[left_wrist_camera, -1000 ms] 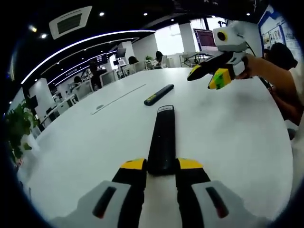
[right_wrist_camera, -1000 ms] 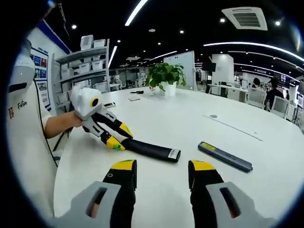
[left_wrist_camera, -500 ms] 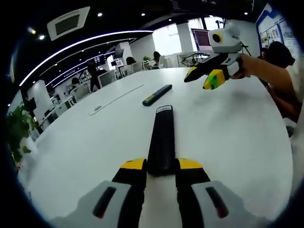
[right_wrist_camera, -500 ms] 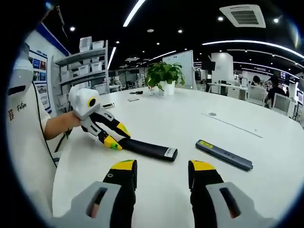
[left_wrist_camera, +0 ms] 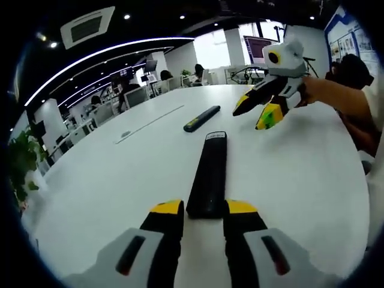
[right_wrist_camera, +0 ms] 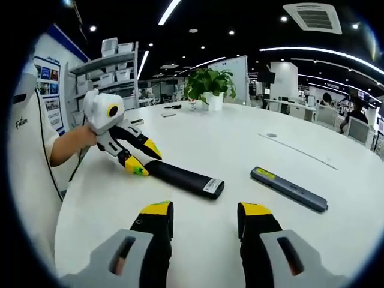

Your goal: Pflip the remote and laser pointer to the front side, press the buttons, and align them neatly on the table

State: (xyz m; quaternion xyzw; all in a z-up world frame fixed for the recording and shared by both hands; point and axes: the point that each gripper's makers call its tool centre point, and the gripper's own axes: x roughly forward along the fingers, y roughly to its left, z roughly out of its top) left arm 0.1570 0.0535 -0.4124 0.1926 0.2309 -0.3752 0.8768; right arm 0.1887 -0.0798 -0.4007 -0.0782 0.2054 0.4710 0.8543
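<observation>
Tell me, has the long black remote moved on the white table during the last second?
Yes. In the right gripper view the long black remote has swung: its labelled end now lies lower and closer to the grey laser pointer.

No text in either view is clear enough to read.

The left gripper (right_wrist_camera: 143, 159) has turned the remote (right_wrist_camera: 183, 179) a little, its labelled far end swinging right. The right gripper (left_wrist_camera: 259, 111) has dipped nearer the table (left_wrist_camera: 300, 174), apparently closer to the remote.
</observation>
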